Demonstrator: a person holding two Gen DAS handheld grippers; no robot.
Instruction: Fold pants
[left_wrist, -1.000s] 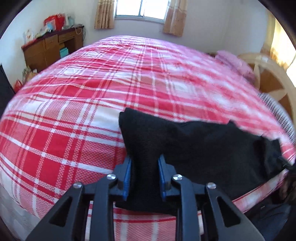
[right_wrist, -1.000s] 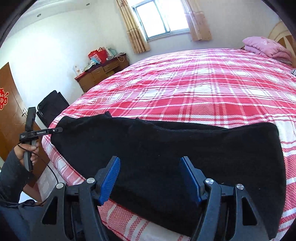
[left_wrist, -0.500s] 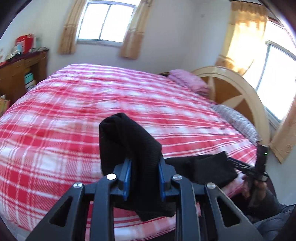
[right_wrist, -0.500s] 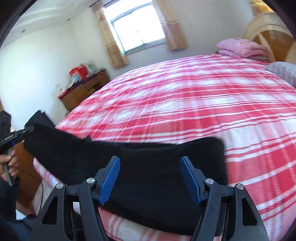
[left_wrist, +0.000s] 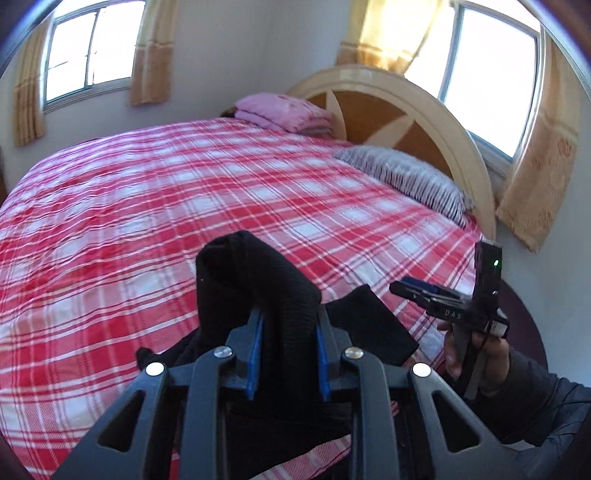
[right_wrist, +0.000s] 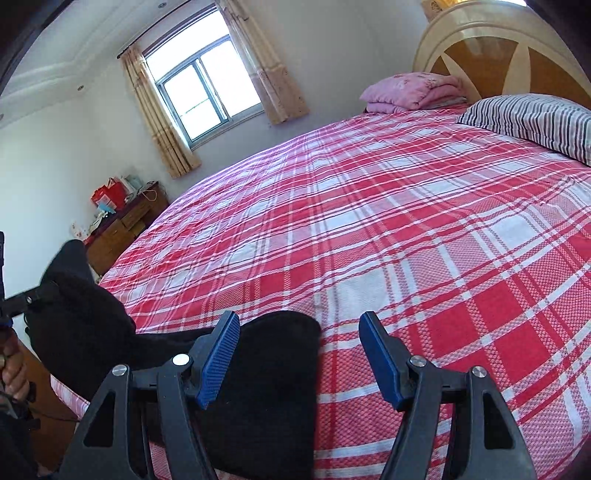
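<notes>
Left gripper clamped on the black pants, right gripper wide apart above them.

I see my left gripper pinching a raised fold of the pants above the near edge of the red plaid bed. My right gripper hangs with its blue pads spread, holding nothing, over the end of the pants lying flat on the bed. A striped pillow lies by the headboard.

Two low, close fisheye views from the bed's near edge toward the headboard, bedspread shared.
</notes>
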